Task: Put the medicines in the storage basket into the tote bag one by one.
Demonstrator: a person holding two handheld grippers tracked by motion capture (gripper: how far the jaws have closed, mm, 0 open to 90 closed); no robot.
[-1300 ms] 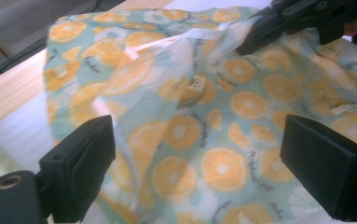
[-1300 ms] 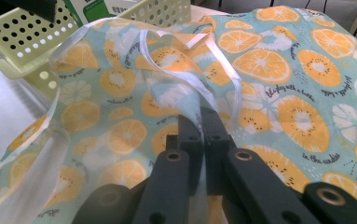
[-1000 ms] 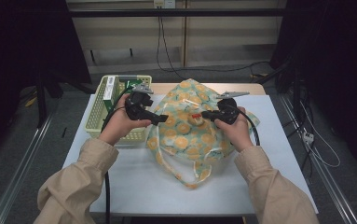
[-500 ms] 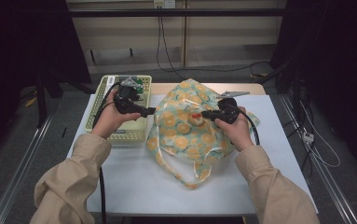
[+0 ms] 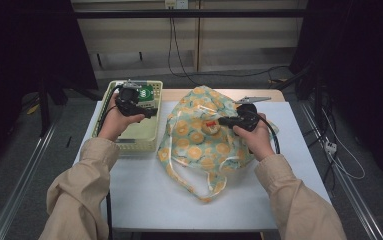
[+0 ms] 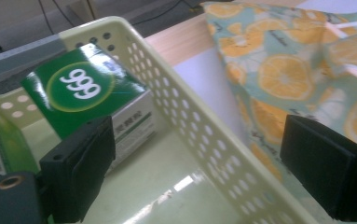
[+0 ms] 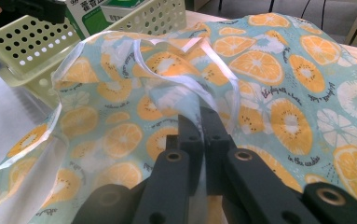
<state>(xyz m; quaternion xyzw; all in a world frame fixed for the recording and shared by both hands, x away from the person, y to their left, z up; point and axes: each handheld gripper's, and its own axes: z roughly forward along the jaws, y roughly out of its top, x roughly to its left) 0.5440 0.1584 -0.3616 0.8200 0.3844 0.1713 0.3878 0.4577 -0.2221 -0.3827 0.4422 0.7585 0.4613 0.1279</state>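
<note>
Your right gripper (image 7: 203,122) stays clenched on the orange-print bag's (image 5: 204,135) rim at table centre, likely to hold its mouth up. Your left gripper (image 6: 199,163), jaws spread and empty, hovers over the basket (image 6: 199,135), lined up on the green box (image 6: 90,95).

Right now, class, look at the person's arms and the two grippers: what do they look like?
Both arms wear beige long sleeves. The left gripper and right gripper are black, each trailing a black cable. The right one carries a grey three-cornered plate. The left gripper's jaws are blocky black pads.
</note>
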